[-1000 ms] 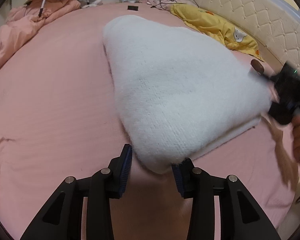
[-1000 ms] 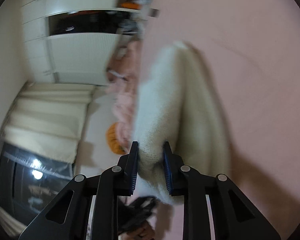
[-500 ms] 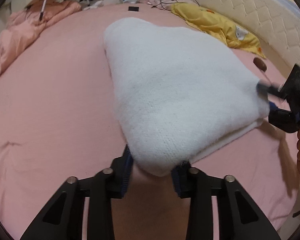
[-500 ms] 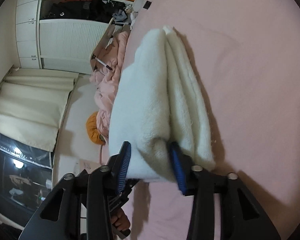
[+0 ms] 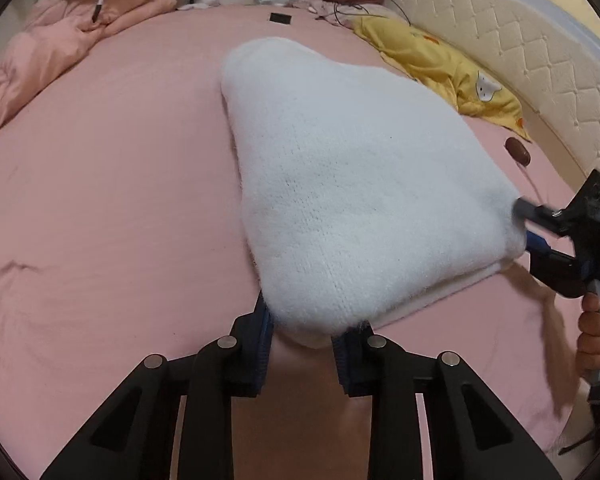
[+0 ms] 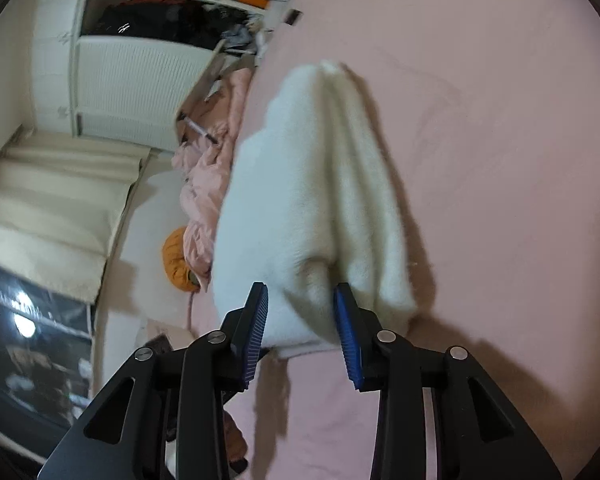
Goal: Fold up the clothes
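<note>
A white fluffy knitted garment (image 5: 352,184) lies folded in layers on the pink bed sheet (image 5: 100,184). My left gripper (image 5: 302,336) is open, its blue pads on either side of the garment's near corner. My right gripper (image 6: 302,320) is open around the other near corner of the garment (image 6: 300,200); it also shows in the left wrist view (image 5: 540,224) at the garment's right edge, held by a hand (image 5: 598,332).
A yellow cloth (image 5: 444,68) lies by the quilted headboard (image 5: 540,60) at right. A pink duvet (image 5: 56,44) is heaped at far left. A small black item (image 5: 280,18) and clutter lie at the far edge. A brown object (image 5: 517,151) lies near the garment.
Both grippers have opened from a grip on the garment's corners. The top layer has come down flatter onto the bed. The right gripper has turned and backed off slightly.
</note>
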A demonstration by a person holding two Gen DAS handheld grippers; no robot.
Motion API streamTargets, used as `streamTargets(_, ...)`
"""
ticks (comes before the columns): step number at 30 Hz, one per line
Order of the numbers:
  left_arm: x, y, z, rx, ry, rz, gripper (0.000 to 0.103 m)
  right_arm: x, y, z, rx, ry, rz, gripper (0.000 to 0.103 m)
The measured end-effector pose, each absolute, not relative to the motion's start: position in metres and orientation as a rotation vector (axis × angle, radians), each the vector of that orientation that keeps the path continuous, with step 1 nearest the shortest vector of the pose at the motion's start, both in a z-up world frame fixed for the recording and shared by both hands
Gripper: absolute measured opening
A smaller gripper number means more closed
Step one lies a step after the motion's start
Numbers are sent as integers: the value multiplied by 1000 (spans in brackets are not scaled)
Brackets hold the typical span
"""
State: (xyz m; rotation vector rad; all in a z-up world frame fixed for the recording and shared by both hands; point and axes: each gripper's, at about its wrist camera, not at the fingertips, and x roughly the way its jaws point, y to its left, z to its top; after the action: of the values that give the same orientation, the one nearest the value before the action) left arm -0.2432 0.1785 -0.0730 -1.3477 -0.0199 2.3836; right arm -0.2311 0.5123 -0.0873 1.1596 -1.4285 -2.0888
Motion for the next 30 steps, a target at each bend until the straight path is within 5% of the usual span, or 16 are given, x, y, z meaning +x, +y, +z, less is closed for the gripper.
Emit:
streamTargets(2,-240,181,-70,-1347,-8,2369,27,-223,518,-83,1116,-1452,-2111,21)
streamTargets(4,-237,181,-64,-1364,-21,2362,41,-209,520,-70,1080,-1458,-2177,36)
streamTargets(5,-234,177,-60,-1377,-67,2372,59,-201,521,-64,1064,-1468,-2212,41)
streamTargets(6,-230,173,-56,-1390,-115,2380,67,-194,520,-61,1050,-1480,-2239,58)
streamTargets(8,-221,165,-48,-1392,-304,2345,67,-178,517,-60,1021,-1554,-2245,100)
streamTargets(9,-217,164,-45,-1387,-429,2296,67,-171,515,-61,997,-1607,-2231,101)
streamTargets(14,-221,186,-55,-1373,-772,2097,65,-184,495,-98,1020,-1820,-1928,101)
streamTargets(17,-234,198,-72,-1398,-902,2036,54,-199,494,-99,955,-1839,-1906,100)
streamTargets(22,-248,205,-89,-1418,-1040,2044,53,-223,495,-98,962,-1839,-1903,100)
streamTargets(25,-252,204,-90,-1375,-1108,2022,36,-230,493,-94,952,-1834,-1901,99)
streamTargets(27,-251,206,-81,-1305,-1126,2006,18,-232,492,-89,929,-1817,-1920,73)
streamTargets(28,-251,210,-76,-1290,-1086,2028,16,-232,492,-86,907,-1799,-1942,60)
streamTargets(29,-252,213,-73,-1283,-1048,2048,15,-232,492,-90,927,-1805,-1946,29)
streamTargets(30,-252,214,-72,-1284,-1038,2049,15,-233,492,-95,952,-1814,-1948,23)
